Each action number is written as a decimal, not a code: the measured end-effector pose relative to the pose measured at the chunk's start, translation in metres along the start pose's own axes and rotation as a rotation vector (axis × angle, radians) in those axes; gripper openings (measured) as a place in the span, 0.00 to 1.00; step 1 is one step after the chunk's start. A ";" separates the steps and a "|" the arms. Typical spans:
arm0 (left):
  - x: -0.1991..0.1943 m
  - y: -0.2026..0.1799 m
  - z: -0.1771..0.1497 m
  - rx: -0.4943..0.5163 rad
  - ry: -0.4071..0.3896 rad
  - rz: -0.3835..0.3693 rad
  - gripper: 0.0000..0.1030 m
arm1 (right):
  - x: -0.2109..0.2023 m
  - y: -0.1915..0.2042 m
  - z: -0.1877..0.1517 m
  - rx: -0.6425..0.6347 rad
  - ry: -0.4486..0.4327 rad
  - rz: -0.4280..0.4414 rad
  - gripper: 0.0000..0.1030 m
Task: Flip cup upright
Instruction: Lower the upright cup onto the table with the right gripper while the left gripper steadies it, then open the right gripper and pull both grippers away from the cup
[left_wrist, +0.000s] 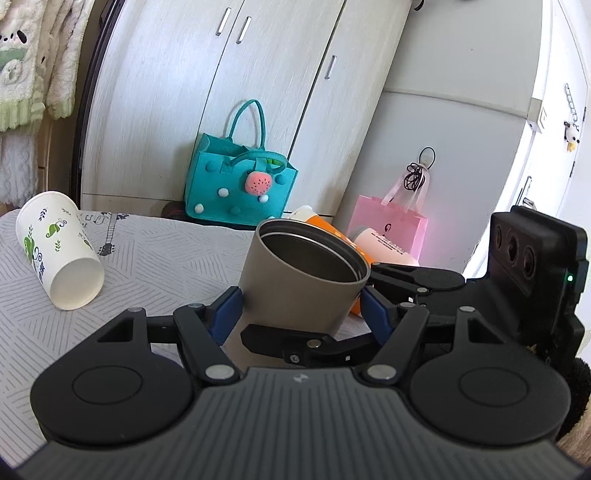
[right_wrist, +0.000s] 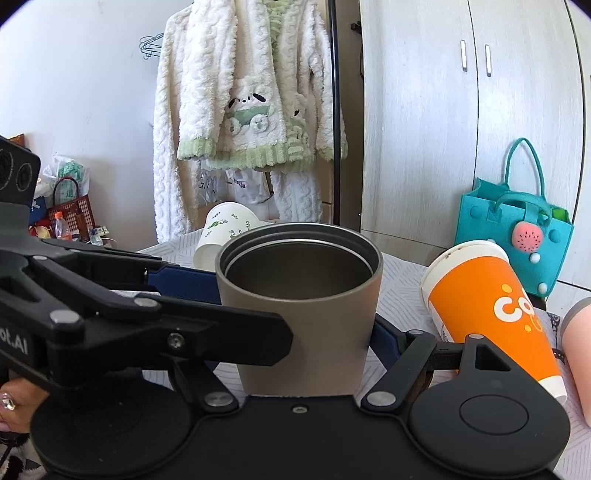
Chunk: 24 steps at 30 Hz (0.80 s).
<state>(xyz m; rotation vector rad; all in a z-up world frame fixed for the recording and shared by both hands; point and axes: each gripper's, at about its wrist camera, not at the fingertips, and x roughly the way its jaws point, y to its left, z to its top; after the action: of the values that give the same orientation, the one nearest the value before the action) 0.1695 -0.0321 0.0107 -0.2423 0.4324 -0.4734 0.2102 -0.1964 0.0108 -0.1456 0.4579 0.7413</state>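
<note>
We see the table (left_wrist: 155, 258) with its grey patterned cover filling the lower left of the left wrist frame, and a pale wardrobe (left_wrist: 207, 92) across the top. In the centre stands the taupe metal cup (left_wrist: 295, 291), mouth up and slightly tilted in this view, upright at the centre of the right wrist frame (right_wrist: 299, 314). Our left hand-held gripper (left_wrist: 299, 308) is clamped on the cup, a blue pad (left_wrist: 225, 314) against each side. Our right hand-held gripper (right_wrist: 295, 347) reaches around the same cup at centre frame; we cannot tell whether its pads press the wall. At right in the right wrist frame an orange paper cup (right_wrist: 491, 317) lies on its side. At left in the left wrist frame a white leaf-print cup (left_wrist: 59, 254) also lies tipped over, well apart from the metal cup
</note>
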 end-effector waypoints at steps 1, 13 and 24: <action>0.000 0.000 0.000 -0.002 0.002 0.008 0.67 | 0.000 0.000 0.000 -0.001 0.004 -0.004 0.79; -0.026 -0.003 -0.005 -0.055 0.017 0.059 0.75 | -0.036 0.015 -0.009 0.037 -0.026 -0.118 0.88; -0.076 -0.034 -0.005 0.008 0.009 0.145 0.79 | -0.091 0.049 -0.014 0.052 -0.093 -0.197 0.88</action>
<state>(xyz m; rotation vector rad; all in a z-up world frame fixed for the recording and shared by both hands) 0.0930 -0.0246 0.0434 -0.2001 0.4533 -0.3345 0.1131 -0.2207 0.0411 -0.1050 0.3684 0.5403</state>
